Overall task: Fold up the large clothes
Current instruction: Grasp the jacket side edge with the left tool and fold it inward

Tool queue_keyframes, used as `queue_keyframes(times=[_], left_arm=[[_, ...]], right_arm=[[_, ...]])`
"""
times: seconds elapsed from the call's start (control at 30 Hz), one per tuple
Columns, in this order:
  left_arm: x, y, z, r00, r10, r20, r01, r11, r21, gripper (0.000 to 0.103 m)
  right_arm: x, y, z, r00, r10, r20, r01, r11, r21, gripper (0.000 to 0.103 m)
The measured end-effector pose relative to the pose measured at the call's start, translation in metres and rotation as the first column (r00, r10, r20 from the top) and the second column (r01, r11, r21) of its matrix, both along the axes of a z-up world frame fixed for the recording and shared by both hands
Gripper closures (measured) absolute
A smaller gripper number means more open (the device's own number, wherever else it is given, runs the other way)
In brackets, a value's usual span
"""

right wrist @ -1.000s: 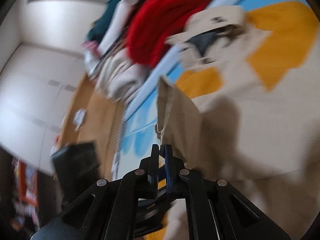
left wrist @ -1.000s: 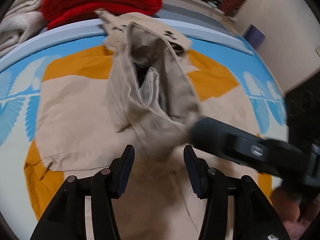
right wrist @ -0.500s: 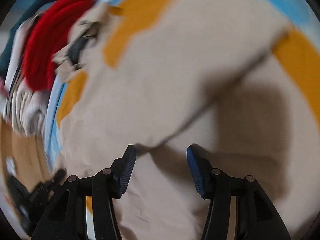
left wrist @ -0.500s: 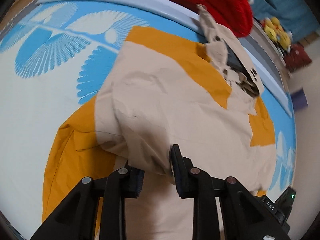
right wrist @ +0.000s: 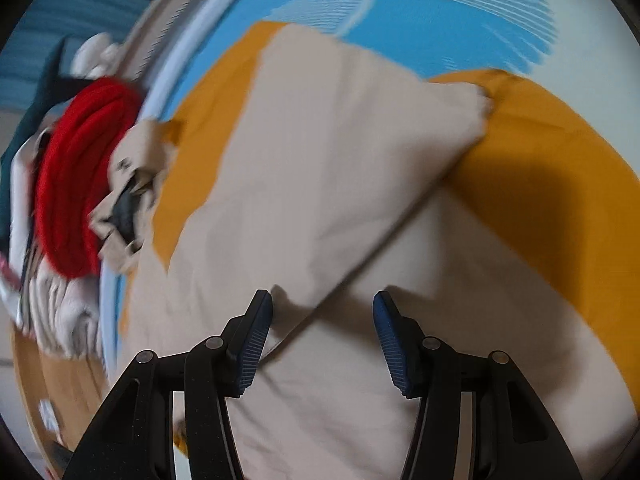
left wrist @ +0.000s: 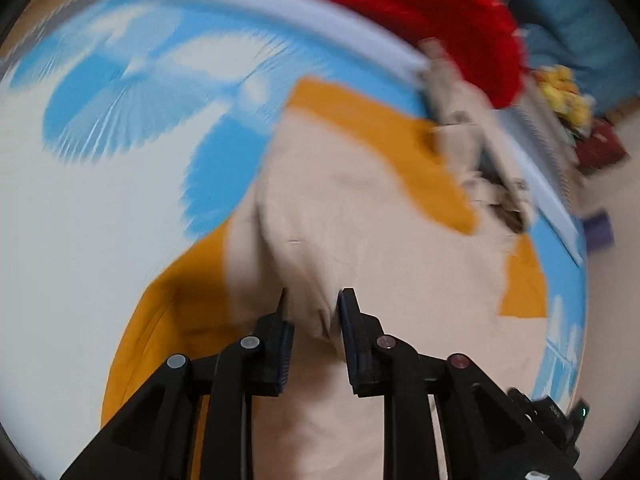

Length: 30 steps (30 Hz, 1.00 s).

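A large beige garment (left wrist: 360, 248) lies spread on an orange, blue and white mat (left wrist: 100, 200). Its collar end (left wrist: 472, 160) is bunched at the far edge. My left gripper (left wrist: 312, 308) is closed on a raised fold of the beige cloth between its fingers. In the right wrist view the same garment (right wrist: 320, 168) has a sleeve folded across it, cuff (right wrist: 476, 108) at the right. My right gripper (right wrist: 322, 312) is wide open just above the folded edge, holding nothing.
A red knit item (left wrist: 440, 16) and pale folded clothes (right wrist: 60, 304) are piled beyond the mat's far edge. A teal cushion (left wrist: 580, 28) and yellow toys (left wrist: 564, 92) lie behind. Wooden floor (right wrist: 60, 380) borders the mat.
My right gripper let go of the beige cloth and opened; the lifted sleeve now lies folded flat across the garment. My left gripper narrowed onto a fold of cloth and swung left.
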<state>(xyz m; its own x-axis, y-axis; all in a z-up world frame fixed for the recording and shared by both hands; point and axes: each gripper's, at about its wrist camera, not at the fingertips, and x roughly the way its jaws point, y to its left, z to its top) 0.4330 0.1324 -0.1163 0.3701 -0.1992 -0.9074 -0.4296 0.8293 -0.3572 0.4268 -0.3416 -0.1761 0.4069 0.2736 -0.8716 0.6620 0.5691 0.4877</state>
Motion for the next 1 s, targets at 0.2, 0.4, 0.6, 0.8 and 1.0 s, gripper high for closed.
queue_keyframes(times=[0.2, 0.4, 0.6, 0.8, 1.0], left_arm=[[-0.007, 0.019, 0.011, 0.995, 0.103, 0.019, -0.104, 0.993, 0.060, 0.083], [-0.004, 0.014, 0.010, 0.999, 0.050, 0.013, -0.051, 0.996, 0.071, 0.082], [-0.004, 0.009, -0.021, 0.994, 0.028, -0.107, -0.020, 0.997, 0.071, 0.080], [-0.003, 0.002, -0.005, 0.998, -0.015, -0.064, 0.029, 0.975, 0.219, 0.097], [-0.001, -0.029, 0.014, 0.987, -0.156, 0.039, 0.144, 0.966, 0.216, 0.097]], right_arm=[[-0.005, -0.024, -0.005, 0.999, -0.052, -0.007, 0.052, 0.998, -0.030, 0.088], [-0.018, -0.024, 0.028, 0.994, -0.107, -0.030, 0.093, 0.951, -0.296, 0.087], [0.006, 0.013, 0.071, 0.979, 0.138, 0.152, -0.057, 0.893, -0.447, 0.057], [0.053, 0.049, 0.034, 0.863, 0.500, -0.069, -0.473, 0.754, -0.455, 0.057], [0.057, 0.062, 0.011, 0.778, 0.585, -0.230, -0.605, 0.596, -0.528, 0.057]])
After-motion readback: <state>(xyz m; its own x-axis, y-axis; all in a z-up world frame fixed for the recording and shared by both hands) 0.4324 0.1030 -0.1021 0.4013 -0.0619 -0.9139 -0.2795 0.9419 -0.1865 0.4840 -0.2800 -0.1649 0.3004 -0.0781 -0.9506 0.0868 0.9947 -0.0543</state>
